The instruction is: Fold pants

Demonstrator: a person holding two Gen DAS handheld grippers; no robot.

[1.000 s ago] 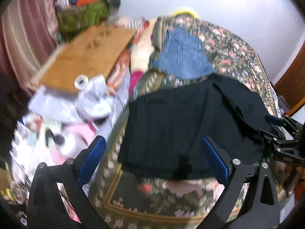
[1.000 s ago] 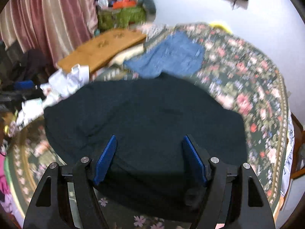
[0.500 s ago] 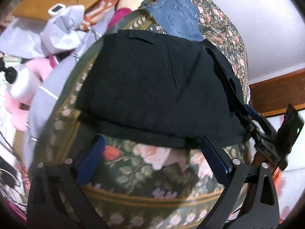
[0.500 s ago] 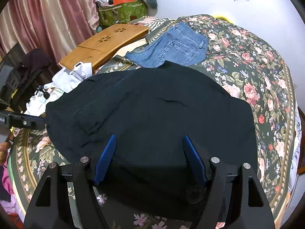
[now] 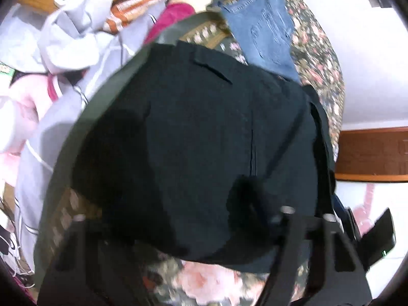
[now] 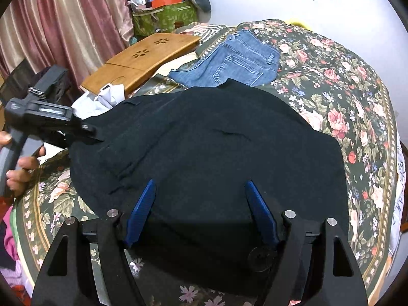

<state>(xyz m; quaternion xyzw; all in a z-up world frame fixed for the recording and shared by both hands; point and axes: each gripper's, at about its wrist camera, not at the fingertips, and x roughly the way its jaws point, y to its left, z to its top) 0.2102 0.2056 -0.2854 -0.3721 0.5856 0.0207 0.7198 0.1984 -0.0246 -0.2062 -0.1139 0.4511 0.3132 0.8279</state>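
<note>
Black pants lie flat on the floral bedspread, just below the jeans. Right gripper gapes wide; left gripper, can't tell. I'd pinch both edges evenly before folding.

Blk pants, blue jeans, floral bedspread
</note>
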